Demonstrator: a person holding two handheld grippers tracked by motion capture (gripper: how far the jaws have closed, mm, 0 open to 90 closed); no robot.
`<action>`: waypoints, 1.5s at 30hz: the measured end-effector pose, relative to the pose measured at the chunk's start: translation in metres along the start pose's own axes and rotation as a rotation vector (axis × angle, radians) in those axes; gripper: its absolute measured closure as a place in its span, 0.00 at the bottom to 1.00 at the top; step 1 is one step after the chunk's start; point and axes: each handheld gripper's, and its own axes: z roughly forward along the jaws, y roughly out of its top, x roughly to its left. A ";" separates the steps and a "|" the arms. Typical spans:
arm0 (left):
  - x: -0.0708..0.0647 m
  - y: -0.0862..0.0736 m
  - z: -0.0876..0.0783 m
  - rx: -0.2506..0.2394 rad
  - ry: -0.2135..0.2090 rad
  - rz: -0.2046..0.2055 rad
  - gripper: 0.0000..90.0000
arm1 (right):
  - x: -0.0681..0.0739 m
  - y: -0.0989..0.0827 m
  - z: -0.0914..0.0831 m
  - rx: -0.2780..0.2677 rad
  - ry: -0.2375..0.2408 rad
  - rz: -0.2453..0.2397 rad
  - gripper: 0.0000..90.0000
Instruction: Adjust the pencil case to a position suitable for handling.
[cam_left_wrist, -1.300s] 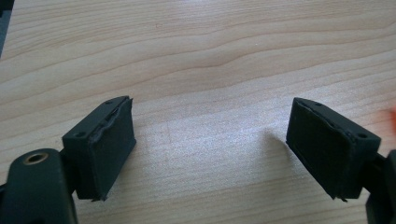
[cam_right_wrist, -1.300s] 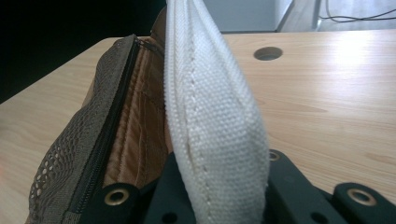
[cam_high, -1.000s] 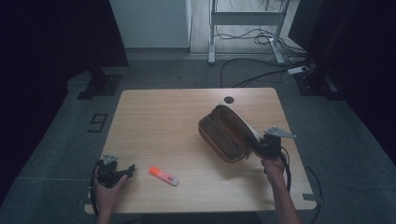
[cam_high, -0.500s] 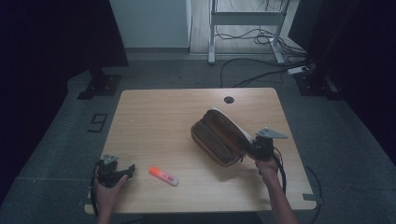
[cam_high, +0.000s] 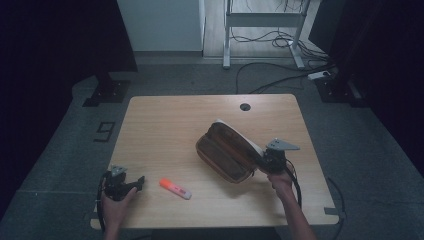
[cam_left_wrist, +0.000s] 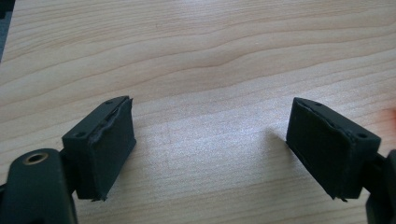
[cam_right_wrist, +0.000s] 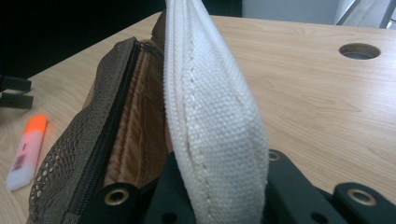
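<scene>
Left gripper (cam_high: 131, 183) at 7 o'clock on worktop (cam_high: 165, 130), jaws spread wide and empty, orange highlighter (cam_high: 175, 188) just beside, right gripper (cam_high: 262, 164) at 4 o'clock clamped on pouch (cam_high: 227, 152) edge, cable hole (cam_high: 245, 106) at 12 o'clock

The light wooden table (cam_high: 165, 130) has a round cable hole (cam_high: 245, 106) at its 12 o'clock edge. Around it lies grey carpet floor (cam_high: 75, 150), with a white metal frame (cam_high: 260, 30) and loose cables (cam_high: 270, 75) toward 12 o'clock, and a power strip (cam_high: 319, 75) toward 2 o'clock.
</scene>
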 end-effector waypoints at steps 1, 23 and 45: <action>0.000 0.000 0.000 0.000 0.000 0.000 0.17 | 0.000 0.000 0.000 0.000 0.000 0.000 0.92; 0.000 0.000 0.000 -0.002 0.003 0.001 0.17 | 0.007 -0.014 0.026 0.098 0.002 -0.068 0.91; -0.001 0.000 0.000 0.007 0.009 0.012 0.17 | 0.006 -0.012 0.018 0.030 -0.096 -0.069 0.56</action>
